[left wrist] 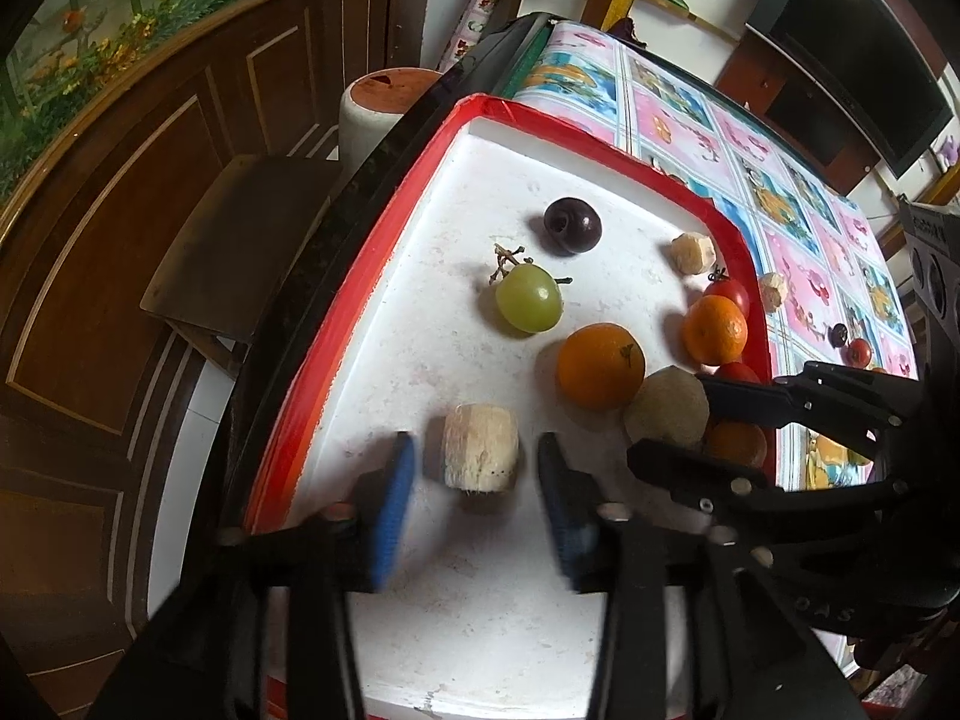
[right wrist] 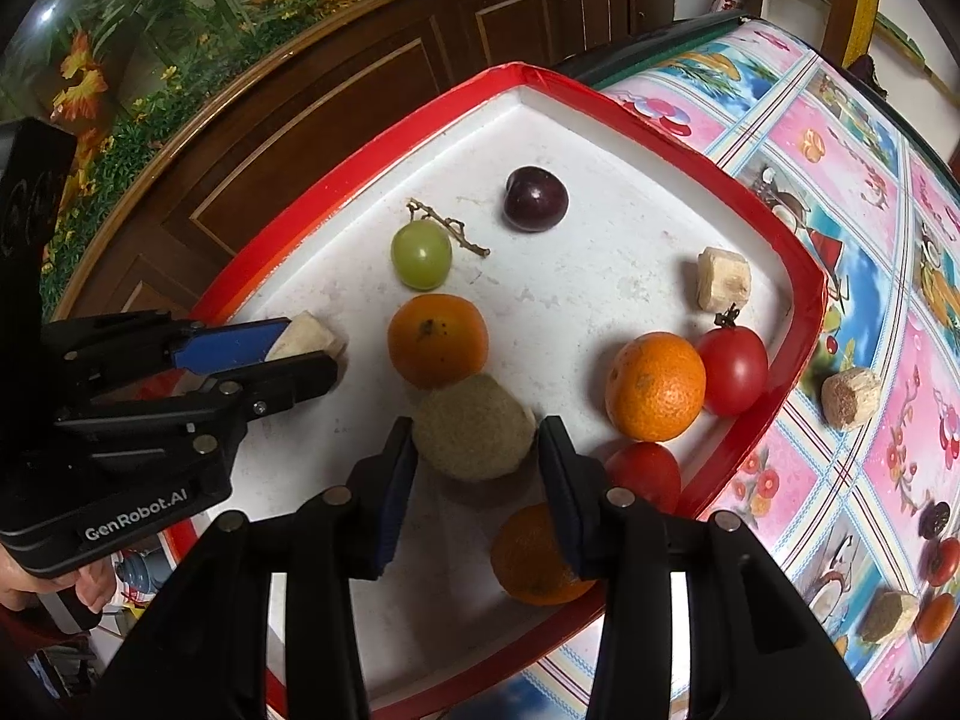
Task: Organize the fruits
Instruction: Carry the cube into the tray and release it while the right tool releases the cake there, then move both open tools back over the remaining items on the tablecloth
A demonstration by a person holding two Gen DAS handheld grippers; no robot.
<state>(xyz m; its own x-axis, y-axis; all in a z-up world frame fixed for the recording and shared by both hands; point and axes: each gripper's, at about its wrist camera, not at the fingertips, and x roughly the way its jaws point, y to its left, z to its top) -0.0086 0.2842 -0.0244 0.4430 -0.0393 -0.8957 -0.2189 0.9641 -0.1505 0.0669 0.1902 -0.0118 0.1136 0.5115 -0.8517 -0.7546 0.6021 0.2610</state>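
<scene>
A white tray with a red rim sits at the left end of the bench, which is covered by a pink and blue picture cloth. Inside the tray lie one dark plum at the far side, one green grape with a bit of dry stem, three oranges, two red tomatoes, one round brownish-green fruit, and two pale cut stalk pieces: one at the far right, one at the near left. Out on the cloth to the right are a third stalk piece and, at the near right edge, a small cluster that looks like another plum, a tomato, an orange and a stalk piece, though the view there is too warped to be sure. The left gripper is released: its blue pads stand on either side of the near-left stalk piece with a gap showing on both sides; that piece stands with its long axis roughly upright in the wrist view, cut ends facing far and near. The right gripper straddles the brownish-green fruit, its pads just beside it, and a clear gap on the right says it is not clenched.
</scene>
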